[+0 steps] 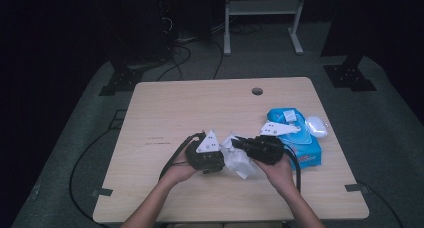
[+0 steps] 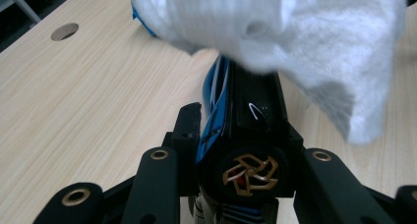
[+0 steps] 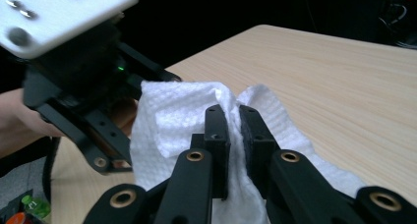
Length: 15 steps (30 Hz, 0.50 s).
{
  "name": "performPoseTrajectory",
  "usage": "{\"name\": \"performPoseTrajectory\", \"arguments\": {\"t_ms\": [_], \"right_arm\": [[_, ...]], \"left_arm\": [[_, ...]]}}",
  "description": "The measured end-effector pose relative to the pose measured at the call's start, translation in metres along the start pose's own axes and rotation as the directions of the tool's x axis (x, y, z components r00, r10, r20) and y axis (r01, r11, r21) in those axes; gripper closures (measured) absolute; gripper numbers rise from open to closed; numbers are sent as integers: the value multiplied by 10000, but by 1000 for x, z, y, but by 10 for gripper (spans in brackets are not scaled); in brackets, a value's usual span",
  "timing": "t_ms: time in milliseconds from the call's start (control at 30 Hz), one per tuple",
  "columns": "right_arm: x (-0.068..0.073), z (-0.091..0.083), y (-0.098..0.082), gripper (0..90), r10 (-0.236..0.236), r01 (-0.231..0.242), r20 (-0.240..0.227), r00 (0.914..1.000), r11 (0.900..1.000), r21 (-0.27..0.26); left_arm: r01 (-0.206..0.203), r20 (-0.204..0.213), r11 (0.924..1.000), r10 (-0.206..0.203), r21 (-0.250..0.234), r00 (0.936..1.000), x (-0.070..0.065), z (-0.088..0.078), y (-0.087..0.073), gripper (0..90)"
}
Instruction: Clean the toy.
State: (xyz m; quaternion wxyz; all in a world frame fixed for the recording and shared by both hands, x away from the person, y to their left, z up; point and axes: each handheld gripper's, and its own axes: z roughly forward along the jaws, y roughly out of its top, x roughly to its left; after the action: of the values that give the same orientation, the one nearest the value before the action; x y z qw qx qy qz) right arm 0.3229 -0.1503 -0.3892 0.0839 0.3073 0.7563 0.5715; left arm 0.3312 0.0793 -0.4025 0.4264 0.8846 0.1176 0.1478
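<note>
Hard to read at far left of the high view: the left gripper, a dark lump under its grey plate. Closer in, its fingers clamped on a black-and-blue cylindrical object, exact kind unclear, front end buried under the crumpled white paper wipe. At centre, that same wipe bunched between both tools, just above the light wooden table. Further right, the right gripper, fingers pinched shut on a fold of the wipe. Beyond it, a blue wipes packet, part covered by the right gripper. Dark room behind, cables on grey floor.
</note>
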Motion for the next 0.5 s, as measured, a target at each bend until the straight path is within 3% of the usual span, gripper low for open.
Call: {"name": "performPoseTrajectory", "arguments": {"t_ms": [67,167,233,300,500], "right_arm": [[-2,0,-2,829,21,-22,62,10000,10000,44],[-8,-2,-7,829,24,-52,540,9985,9987,512],[-8,-4,-7,829,66,-91,550,9985,9990,449],[-3,-5,-3,830,-123,106,517,9986,9994,339],[20,0,11,830,-629,633,-184,9978,9978,204]], "left_arm": [[24,-9,10000,-25,-39,10000,0,1,0,645],[31,47,10000,-31,-54,10000,1,2,1,646],[-36,34,10000,36,34,10000,1,5,3,646],[-96,27,9999,96,93,10000,0,8,6,647],[-150,84,9998,149,149,9999,-1,13,11,648]]}}
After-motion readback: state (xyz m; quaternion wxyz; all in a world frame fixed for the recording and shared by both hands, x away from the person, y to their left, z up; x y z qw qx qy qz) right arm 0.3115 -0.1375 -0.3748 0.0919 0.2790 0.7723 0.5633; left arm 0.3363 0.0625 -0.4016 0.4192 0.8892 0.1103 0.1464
